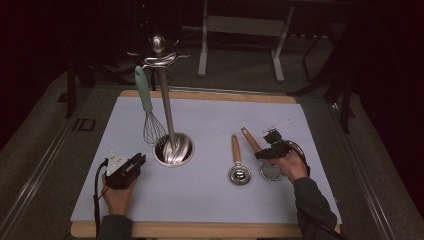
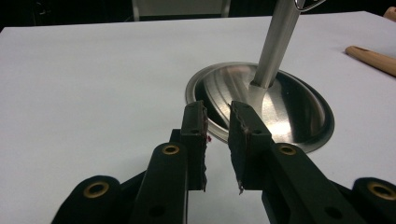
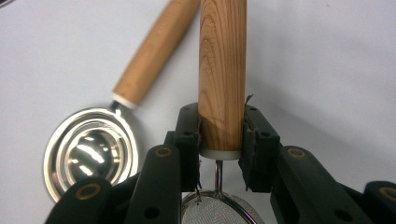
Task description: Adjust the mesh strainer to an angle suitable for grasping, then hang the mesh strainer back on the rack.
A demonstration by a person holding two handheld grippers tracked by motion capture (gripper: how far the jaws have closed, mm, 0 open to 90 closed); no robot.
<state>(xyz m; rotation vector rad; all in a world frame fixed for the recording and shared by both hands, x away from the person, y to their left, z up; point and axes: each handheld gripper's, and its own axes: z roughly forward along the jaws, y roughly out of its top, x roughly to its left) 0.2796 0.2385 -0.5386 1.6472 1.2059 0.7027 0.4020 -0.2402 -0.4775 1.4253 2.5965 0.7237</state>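
Strainer handle [image 3: 222,70] between right gripper's [image 3: 222,140] fingers [image 3: 189,135].

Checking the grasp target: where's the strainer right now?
In the high view the strainer lies at the mat's right, just right of the egg separator; the right gripper clamps its wooden handle near the mesh end.

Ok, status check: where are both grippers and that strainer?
Right gripper shut on strainer handle, strainer flat on mat. Left gripper open, empty, by rack base. Egg separator lies alongside, apart.
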